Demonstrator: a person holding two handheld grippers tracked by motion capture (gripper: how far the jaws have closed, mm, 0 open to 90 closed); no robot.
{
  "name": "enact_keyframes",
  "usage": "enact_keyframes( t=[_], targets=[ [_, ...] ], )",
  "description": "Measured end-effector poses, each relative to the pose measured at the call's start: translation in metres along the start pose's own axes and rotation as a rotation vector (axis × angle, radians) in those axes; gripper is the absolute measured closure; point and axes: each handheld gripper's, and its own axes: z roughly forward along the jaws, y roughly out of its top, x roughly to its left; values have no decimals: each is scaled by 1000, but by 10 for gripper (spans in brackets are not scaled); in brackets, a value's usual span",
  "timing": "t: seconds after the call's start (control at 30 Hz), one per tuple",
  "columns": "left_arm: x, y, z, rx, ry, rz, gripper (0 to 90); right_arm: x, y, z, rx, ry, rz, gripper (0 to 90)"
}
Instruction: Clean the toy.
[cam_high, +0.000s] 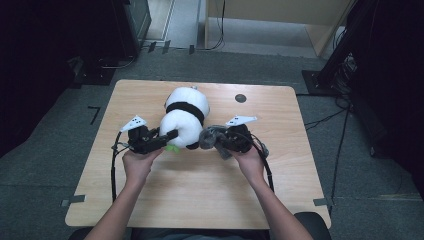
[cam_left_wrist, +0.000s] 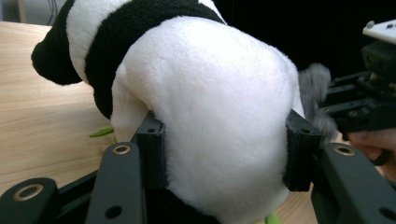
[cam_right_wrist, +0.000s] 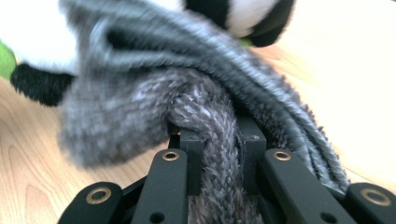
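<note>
Nearest the counter's front edge, the person's left hand-held gripper (cam_high: 167, 137) clamps the white rump of the plush panda (cam_high: 186, 114), its pads (cam_left_wrist: 152, 148) pressing into the fur from both sides. The right hand-held gripper (cam_high: 216, 141) pinches a bunched grey knit sock (cam_high: 211, 136) at the panda's near end, just touching the plush. The panda lies mid-counter, head toward the far edge. Judging by this, both grasps are secured, while pulling the garment on or off remains undone.
</note>
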Motion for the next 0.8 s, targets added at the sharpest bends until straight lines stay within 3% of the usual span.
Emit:
enact_keyframes(
  t=[0.37,0.8],
  targets=[
    [18,-2,-4,-15,40,9,465,-23,-3,-8,-18,-16,59,772],
    [45,-1,-7,10,94,41,463,-52,-9,-21,-63,-50,130,770]
  ],
)
